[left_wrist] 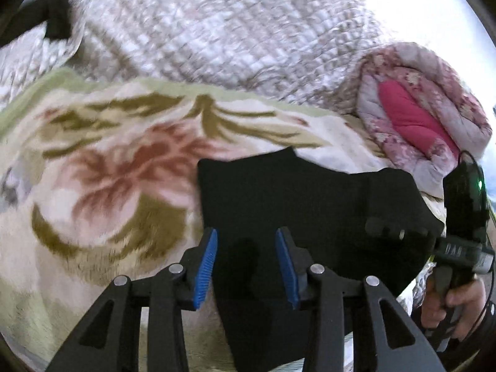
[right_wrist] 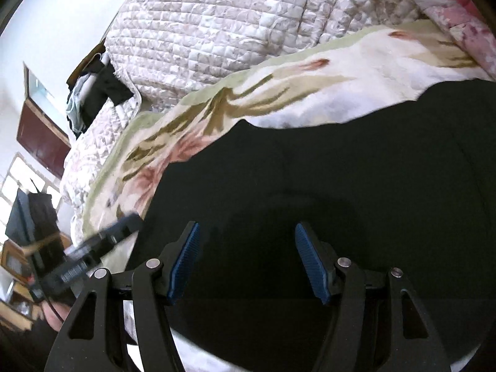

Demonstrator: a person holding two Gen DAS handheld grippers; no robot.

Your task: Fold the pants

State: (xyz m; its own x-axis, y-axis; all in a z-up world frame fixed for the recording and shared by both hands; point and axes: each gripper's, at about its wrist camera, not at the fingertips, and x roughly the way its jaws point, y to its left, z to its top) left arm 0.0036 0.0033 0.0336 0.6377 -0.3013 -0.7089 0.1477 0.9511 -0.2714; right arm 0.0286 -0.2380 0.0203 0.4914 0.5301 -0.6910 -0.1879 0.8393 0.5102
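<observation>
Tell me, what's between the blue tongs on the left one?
Only the black pants. In the left wrist view, the left tongs stand open above the dark cloth, gripping nothing, with the flowery blanket off to one side.

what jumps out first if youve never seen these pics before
The black pants dominate, a dark shape spread on a floral blanket over the bed. Both the left gripper and right gripper hang over them, jaws open and empty. Behind lies a quilted cover, with a rolled pink quilt at the right.

Partly legible "DAB" lettering on the right gripper (left_wrist: 384, 229) body.
</observation>
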